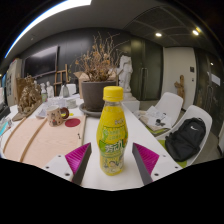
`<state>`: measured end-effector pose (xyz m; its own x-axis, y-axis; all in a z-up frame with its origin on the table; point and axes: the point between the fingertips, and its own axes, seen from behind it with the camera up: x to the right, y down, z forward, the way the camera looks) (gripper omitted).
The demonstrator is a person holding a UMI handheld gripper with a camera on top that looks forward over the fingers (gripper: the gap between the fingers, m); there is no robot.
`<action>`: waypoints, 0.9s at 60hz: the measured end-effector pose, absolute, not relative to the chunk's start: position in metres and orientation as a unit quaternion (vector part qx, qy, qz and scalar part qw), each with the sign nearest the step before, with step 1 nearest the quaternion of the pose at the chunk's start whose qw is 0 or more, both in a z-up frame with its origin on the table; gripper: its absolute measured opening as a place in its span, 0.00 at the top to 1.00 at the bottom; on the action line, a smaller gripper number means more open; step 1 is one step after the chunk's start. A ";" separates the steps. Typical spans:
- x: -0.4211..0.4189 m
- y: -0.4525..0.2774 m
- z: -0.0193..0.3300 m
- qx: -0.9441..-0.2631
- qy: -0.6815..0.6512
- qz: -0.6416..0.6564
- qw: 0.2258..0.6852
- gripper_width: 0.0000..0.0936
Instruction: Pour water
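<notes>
Fingers (113,160) apart, magenta pads facing inward | yellow-capped bottle (113,132) upright between them, contact with pads unclear, on white table (100,180) | potted dry plant (97,75) beyond bottle | black bag (184,138) on white chair, right

The supporting surface is a pale round table (40,140), its light top extending beyond the fingers and off to their left. A yellow bottle (113,132) with a yellow cap stands upright between the fingers; whether it rests on the table cannot be told. Directly beyond the bottle, a dark pot (95,94) holding dried branches stands on the table. Left of it lie a small red item (72,122) and several blurred pale objects (52,108), unidentifiable.
</notes>
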<state>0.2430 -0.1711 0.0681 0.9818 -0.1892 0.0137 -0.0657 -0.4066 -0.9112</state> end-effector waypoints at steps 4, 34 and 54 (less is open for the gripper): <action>0.242 -0.155 0.063 -0.833 0.072 -0.051 0.546 0.17; 0.253 -0.134 0.069 -0.820 0.071 -0.080 0.562 0.69; 0.237 -0.077 0.145 -0.801 0.020 -0.189 0.568 0.69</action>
